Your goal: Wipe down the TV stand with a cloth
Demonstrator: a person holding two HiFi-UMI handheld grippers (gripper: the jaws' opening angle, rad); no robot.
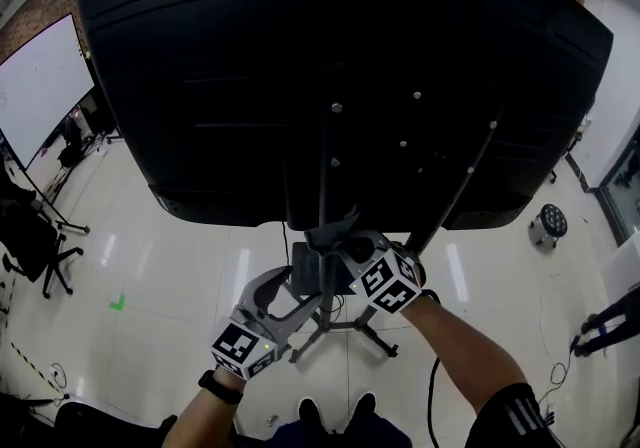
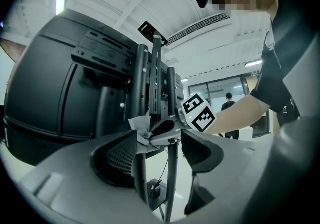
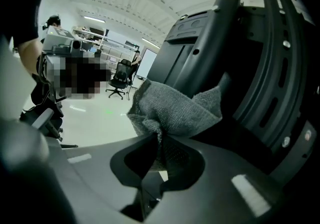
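Right gripper (image 3: 157, 143) jaws narrow, clamped on a grey cloth (image 3: 175, 110). The cloth bunches up above the jaw tips and presses on the black upright of the TV stand (image 3: 270, 68) just ahead and to the right of the jaws.

Left gripper (image 2: 160, 150) jaws wide apart, holding nothing. Two thin stand poles (image 2: 141, 83) run up between them; can't tell if either pad touches a pole.

Right gripper (image 2: 162, 130) sits just beyond the left jaws, its cloth (image 2: 139, 127) against the poles.

Head view: left gripper (image 1: 305, 291) sits below and left of the right gripper (image 1: 335, 241), both at the centre pole (image 1: 322, 186). The black TV (image 1: 250, 86) back is above both.
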